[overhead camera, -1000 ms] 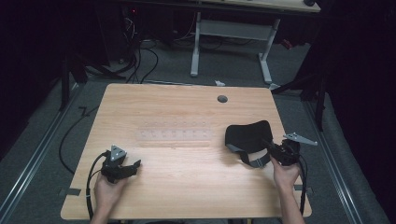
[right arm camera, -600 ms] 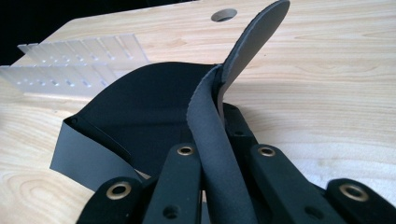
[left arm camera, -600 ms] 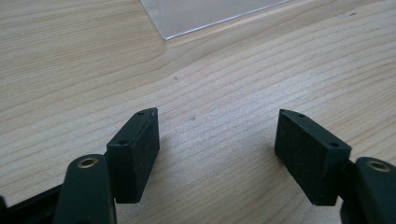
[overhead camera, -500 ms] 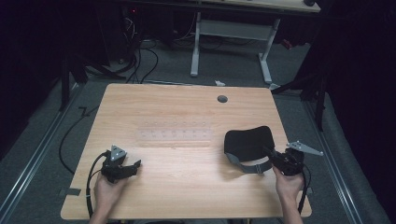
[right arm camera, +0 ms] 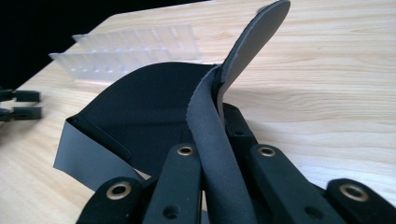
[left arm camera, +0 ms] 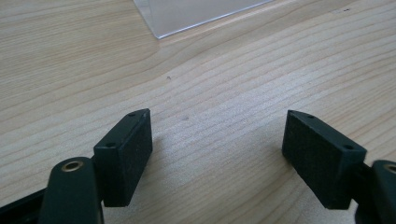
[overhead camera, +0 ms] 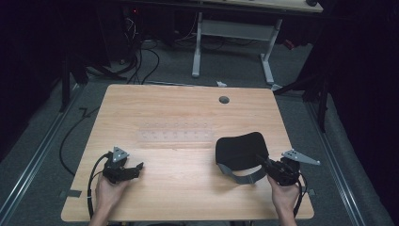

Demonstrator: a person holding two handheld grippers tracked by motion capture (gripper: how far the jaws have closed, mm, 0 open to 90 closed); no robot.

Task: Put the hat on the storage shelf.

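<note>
- At the near edge of the worktop (overhead camera: 188,108), two hands come in from below, one pair of tongs in each.
- The left tongs (overhead camera: 134,168) sit at the near left corner, low over bare wood. Their jaws have just been opening and now stand well apart, with nothing between them; the left gripper view shows only wood grain in the gap.
- The right tongs (overhead camera: 262,163) are at the near right, clamped together on the grey strap (overhead camera: 242,175) of one black eye mask (overhead camera: 241,148). In the right gripper view the strap (right arm camera: 219,154) runs up between the closed jaws and curls over at the top.
- The mask lies on the right half of the worktop, just ahead of the right tongs, its dark padded body flat on the wood and the strap looping from its near edge to the jaws.
- One grey three-cornered plate tops each pair of tongs, two in all, and one cable trails back from each.
- Farther in, near the middle, lies one clear plastic tray (overhead camera: 175,136) with a row of small pockets, well apart from the left tongs and just left of the mask.
- Toward the far edge there is one round cable hole (overhead camera: 224,100).
- Beyond the worktop, a second desk's white legs (overhead camera: 197,47) stand on the grey floor.
</note>
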